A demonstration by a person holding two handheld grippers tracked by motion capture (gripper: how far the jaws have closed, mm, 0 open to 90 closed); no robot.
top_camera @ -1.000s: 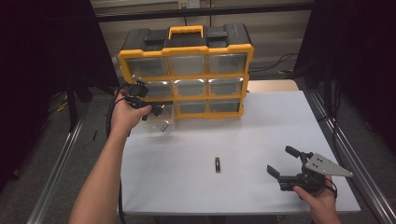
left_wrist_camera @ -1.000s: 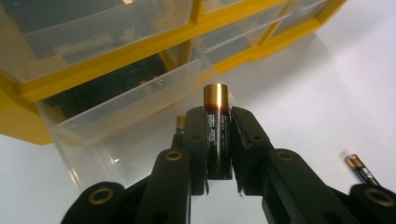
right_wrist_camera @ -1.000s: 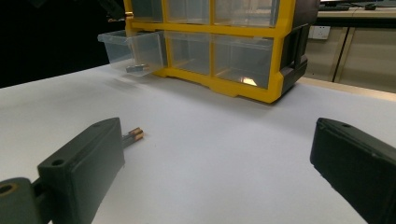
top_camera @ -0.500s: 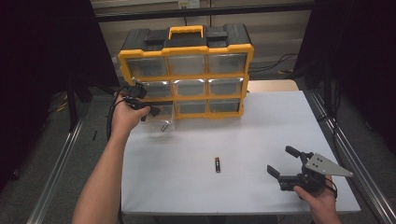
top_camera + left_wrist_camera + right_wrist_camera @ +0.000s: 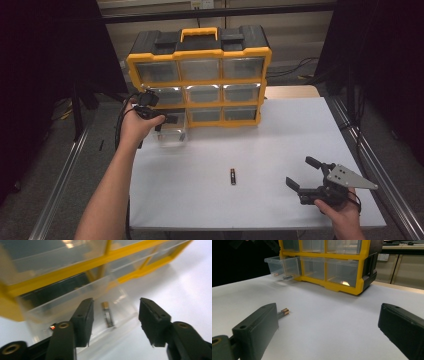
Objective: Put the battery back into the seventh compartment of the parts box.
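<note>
The clear plastic drawer [image 5: 172,132] stands pulled out of the yellow organizer [image 5: 200,75], a battery [image 5: 107,315] inside; both left gripper [image 5: 115,315] and right gripper [image 5: 306,176] gape wide, holding nothing.

Clear glossy plastic drawer [image 5: 75,307] in a yellow plastic organiser [image 5: 200,75] (matt white table [image 5: 280,150]), matt black jaws.

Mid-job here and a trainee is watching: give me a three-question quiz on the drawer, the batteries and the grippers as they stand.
1. True or false: the pulled-out drawer is in the organizer's bottom row.
2. Where is the battery outside the drawer? A on the table; B in the right gripper; C on top of the organizer.
3. Fill in: the left gripper is ____, its jaws facing the drawer, which holds a second battery.

Key: 1 true; 2 A; 3 open.
</note>
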